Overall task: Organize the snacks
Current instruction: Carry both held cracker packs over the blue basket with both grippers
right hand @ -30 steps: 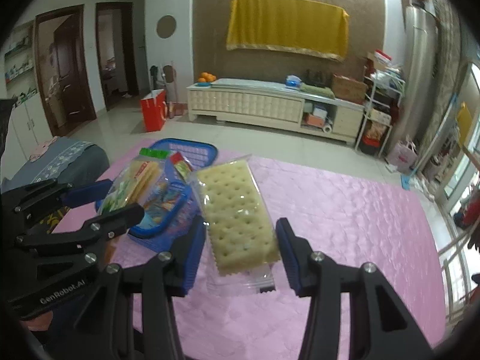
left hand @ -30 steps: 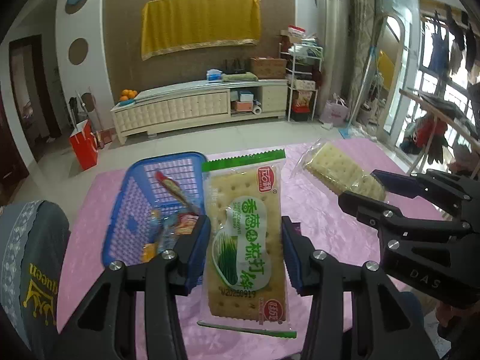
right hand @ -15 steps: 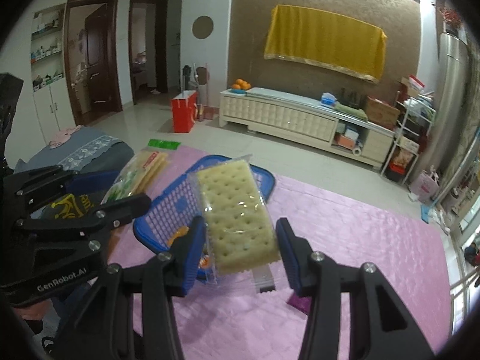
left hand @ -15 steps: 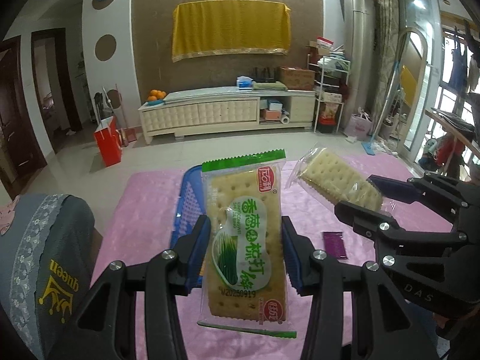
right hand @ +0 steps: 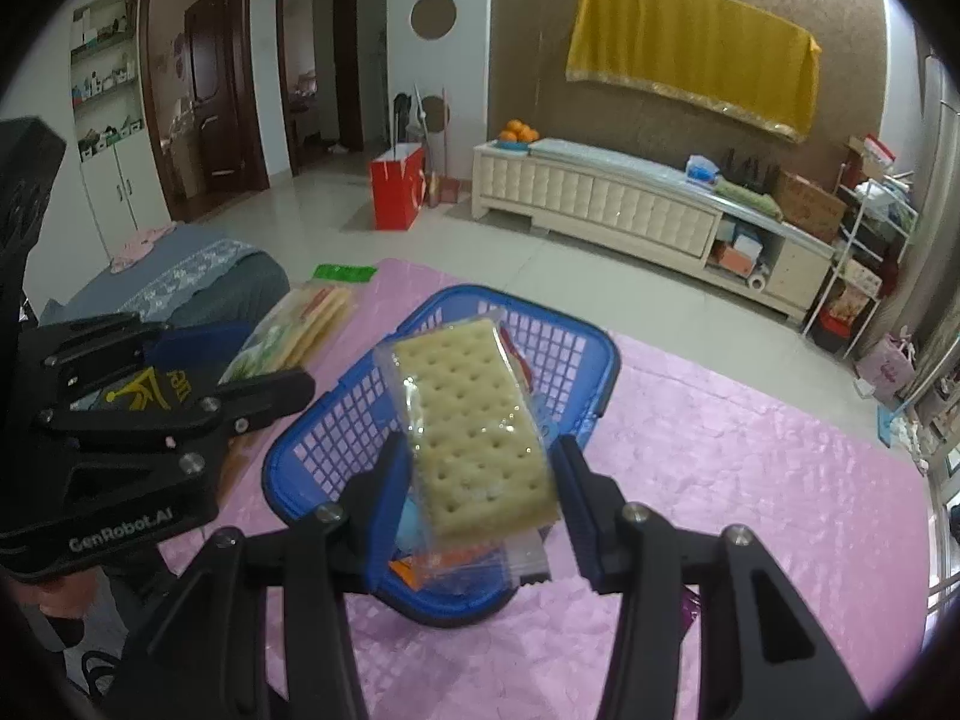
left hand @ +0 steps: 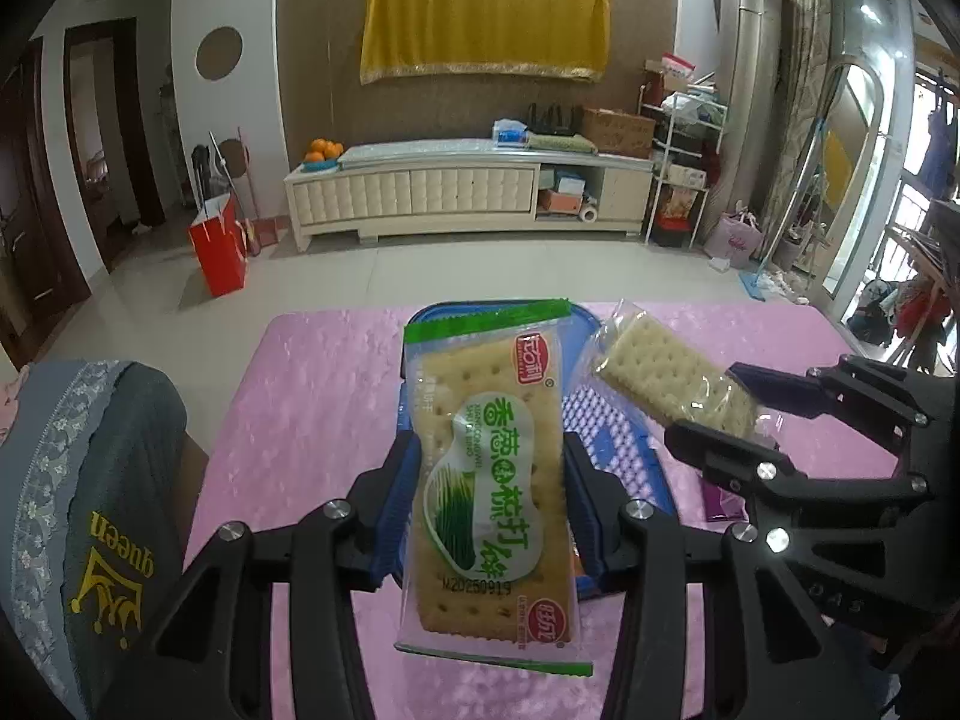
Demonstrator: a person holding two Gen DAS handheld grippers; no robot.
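Note:
My left gripper (left hand: 489, 504) is shut on a green-labelled cracker packet (left hand: 489, 480) and holds it upright above the blue basket (left hand: 618, 450). My right gripper (right hand: 477, 492) is shut on a clear-wrapped plain cracker packet (right hand: 474, 426), held over the same blue basket (right hand: 360, 426), which holds several small snacks. In the left wrist view the right gripper (left hand: 738, 405) with its cracker packet (left hand: 666, 378) is to the right. In the right wrist view the left gripper (right hand: 240, 354) with its packet (right hand: 294, 330) is to the left.
The basket stands on a pink tablecloth (right hand: 750, 480). A small purple packet (left hand: 723, 501) lies on the cloth right of the basket. A grey-covered chair (left hand: 90, 480) stands at the table's left edge. Beyond the table are a tiled floor and a white cabinet (left hand: 468, 192).
Both grippers have shifted left and risen with their packets; the basket now sits under and behind both packets instead of to the left. The purple packet has come into view.

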